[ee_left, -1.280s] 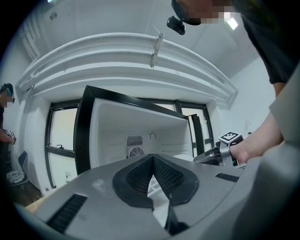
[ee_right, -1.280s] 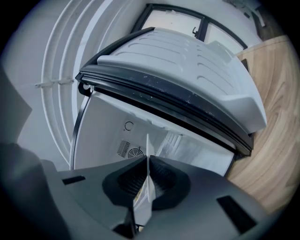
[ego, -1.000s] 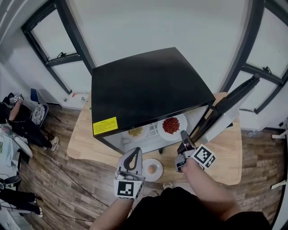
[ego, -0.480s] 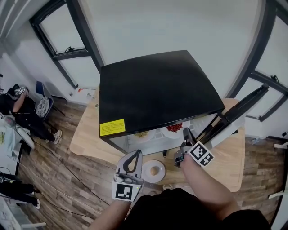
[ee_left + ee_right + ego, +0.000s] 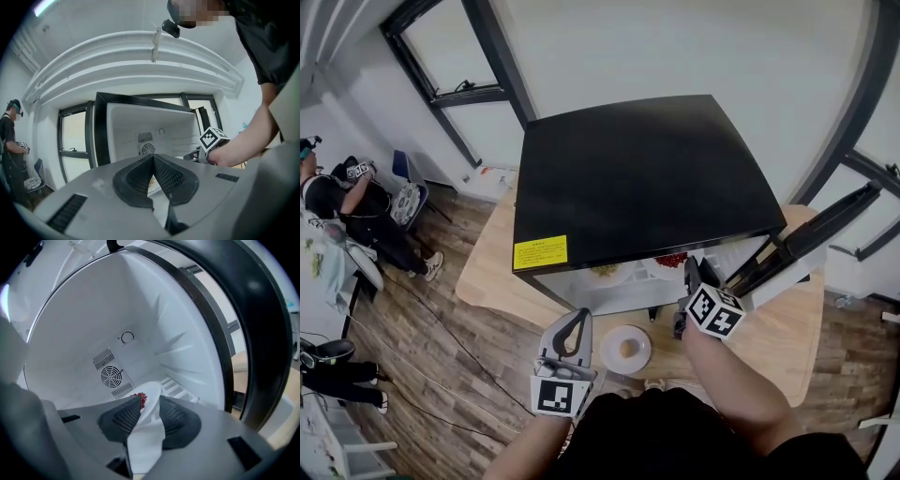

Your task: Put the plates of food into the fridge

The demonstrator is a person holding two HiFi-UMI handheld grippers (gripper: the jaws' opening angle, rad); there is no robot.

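Opening up, my right gripper [image 5: 147, 401] straddled the plate [image 5: 145, 441] rim, plate pointing at the fridge [image 5: 93, 324] back; left gripper [image 5: 153, 161] was closed, empty.

data-collection room, not a home kitchen: a small black fridge [image 5: 637, 178] sits on a wooden tabletop [image 5: 487, 278] amid bare white walls [image 5: 675, 47], dark-framed windows [image 5: 455, 70] and plank floor [image 5: 422, 394], while another person [image 5: 356, 206] at the side handles marker-tagged gear.

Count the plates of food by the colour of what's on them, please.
Plate of red food, in the fridge: 1
Plate of yellow food, in the fridge: 1
Plate of tan food, on the table: 1
Total: 3 plates
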